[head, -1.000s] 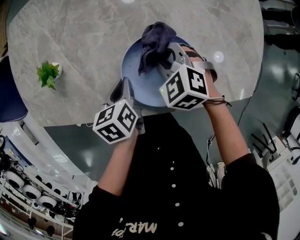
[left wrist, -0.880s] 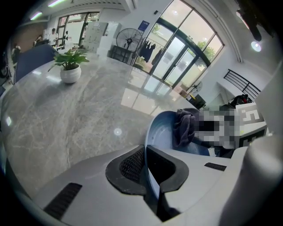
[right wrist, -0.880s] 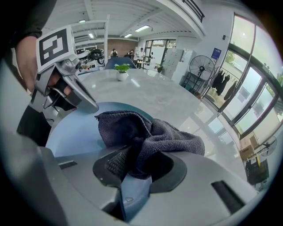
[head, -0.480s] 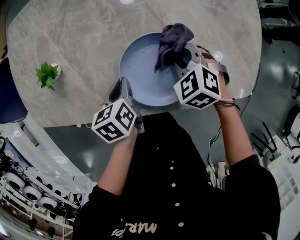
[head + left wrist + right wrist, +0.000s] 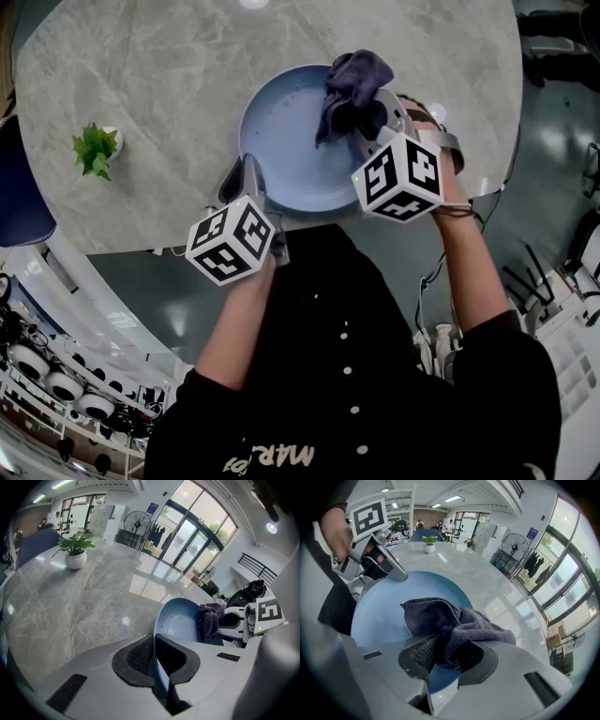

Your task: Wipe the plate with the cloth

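left gripper (image 5: 242, 180): jaws pinched shut on near rim of blue plate (image 5: 281, 141); rim edge sits between the pads (image 5: 140, 656); points forward and down
left marker cube (image 5: 230, 239): faces camera, covers the hand
left forearm (image 5: 234, 319): bare, runs from bottom centre up to cube
right gripper (image 5: 364, 117): jaws clamped on bunched dark cloth (image 5: 352, 80), tilted steeply down over plate's right side
right marker cube (image 5: 398, 176): behind jaws
right hand (image 5: 448, 164): wrapped round gripper body, band at wrist
right forearm (image 5: 469, 272): bare, black sleeve at elbow
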`<control>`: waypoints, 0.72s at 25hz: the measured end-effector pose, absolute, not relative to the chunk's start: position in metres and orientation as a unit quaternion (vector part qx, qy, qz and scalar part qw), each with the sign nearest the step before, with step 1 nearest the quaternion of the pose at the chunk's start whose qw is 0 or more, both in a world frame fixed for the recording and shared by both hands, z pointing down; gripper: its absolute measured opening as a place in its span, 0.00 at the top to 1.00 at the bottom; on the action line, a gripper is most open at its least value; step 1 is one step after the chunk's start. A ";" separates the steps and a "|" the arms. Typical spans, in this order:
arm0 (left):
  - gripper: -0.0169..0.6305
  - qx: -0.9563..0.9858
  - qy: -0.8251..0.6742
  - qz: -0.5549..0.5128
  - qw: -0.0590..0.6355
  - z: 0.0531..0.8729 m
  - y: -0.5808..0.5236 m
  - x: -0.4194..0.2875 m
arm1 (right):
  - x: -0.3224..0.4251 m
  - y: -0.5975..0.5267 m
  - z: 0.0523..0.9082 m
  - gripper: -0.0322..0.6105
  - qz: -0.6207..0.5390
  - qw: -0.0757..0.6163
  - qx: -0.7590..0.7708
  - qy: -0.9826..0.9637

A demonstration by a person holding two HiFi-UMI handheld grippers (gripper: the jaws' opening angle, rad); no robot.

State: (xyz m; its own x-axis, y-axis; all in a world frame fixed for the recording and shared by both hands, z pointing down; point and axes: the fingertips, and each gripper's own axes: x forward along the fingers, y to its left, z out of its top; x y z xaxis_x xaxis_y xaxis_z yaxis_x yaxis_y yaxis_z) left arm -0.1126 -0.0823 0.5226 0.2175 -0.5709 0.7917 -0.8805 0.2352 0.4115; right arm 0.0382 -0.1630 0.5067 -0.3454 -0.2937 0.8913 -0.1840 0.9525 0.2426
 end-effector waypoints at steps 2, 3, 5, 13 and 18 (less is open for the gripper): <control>0.93 0.601 -0.606 0.158 0.497 0.522 -0.082 -0.113 | 0.027 -0.160 0.497 0.80 -0.057 0.544 0.144 -0.825; 0.93 0.602 -0.605 0.160 0.495 0.522 -0.082 -0.113 | 0.018 -0.158 0.491 0.80 -0.059 0.534 0.142 -0.831; 0.93 0.604 -0.604 0.161 0.494 0.522 -0.082 -0.113 | -0.005 -0.153 0.479 0.80 -0.064 0.510 0.135 -0.847; 0.93 0.606 -0.604 0.161 0.492 0.523 -0.082 -0.114 | -0.074 -0.131 0.477 0.80 -0.054 0.455 0.110 -0.882; 0.93 0.612 -0.601 0.166 0.487 0.524 -0.082 -0.114 | -0.088 -0.127 0.494 0.80 -0.045 0.457 0.102 -0.882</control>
